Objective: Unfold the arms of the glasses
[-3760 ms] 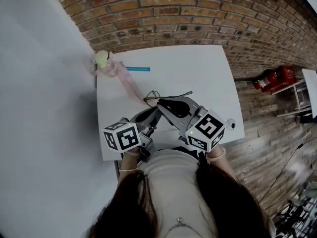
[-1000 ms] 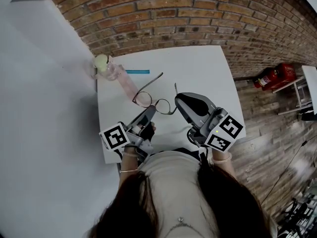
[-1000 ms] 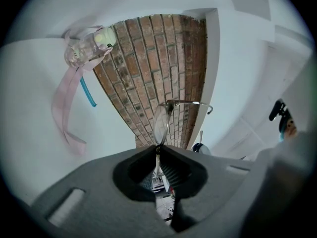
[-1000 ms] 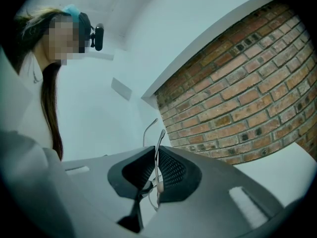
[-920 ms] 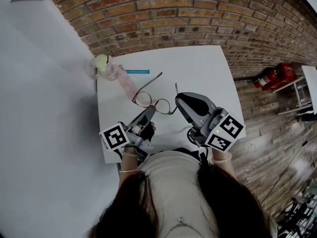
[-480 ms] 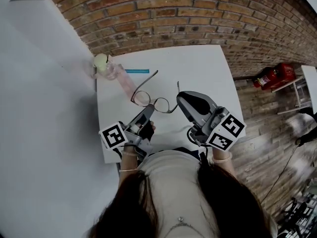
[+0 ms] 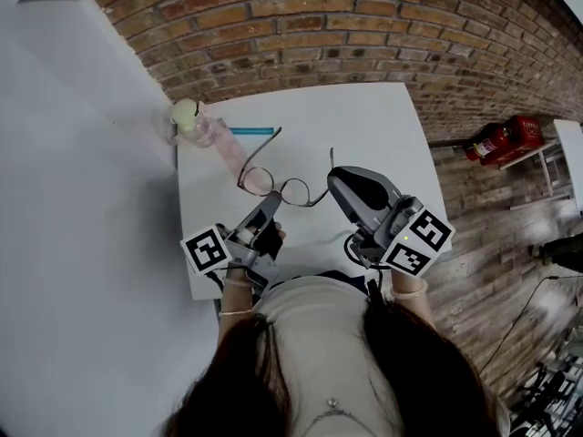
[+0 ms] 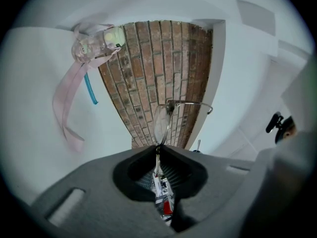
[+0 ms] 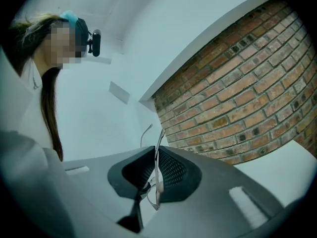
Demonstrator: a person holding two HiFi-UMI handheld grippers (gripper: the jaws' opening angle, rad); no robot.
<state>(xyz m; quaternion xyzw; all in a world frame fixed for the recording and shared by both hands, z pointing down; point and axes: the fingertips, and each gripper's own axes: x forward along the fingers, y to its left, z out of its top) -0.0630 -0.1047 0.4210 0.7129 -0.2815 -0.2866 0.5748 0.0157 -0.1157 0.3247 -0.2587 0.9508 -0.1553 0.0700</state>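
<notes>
The glasses (image 7: 282,186) are held above the white desk (image 7: 383,126) with both arms swung out away from the person, the left gripper (image 7: 272,200) and right gripper (image 7: 333,177) each with fingers clamped on the thin frame, one at each side.

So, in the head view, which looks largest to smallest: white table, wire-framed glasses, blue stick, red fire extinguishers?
1. white square table
2. thin wire-framed glasses and red fire extinguishers: alike; extinguishers lie farther away, so unranked
3. short blue stick
</notes>
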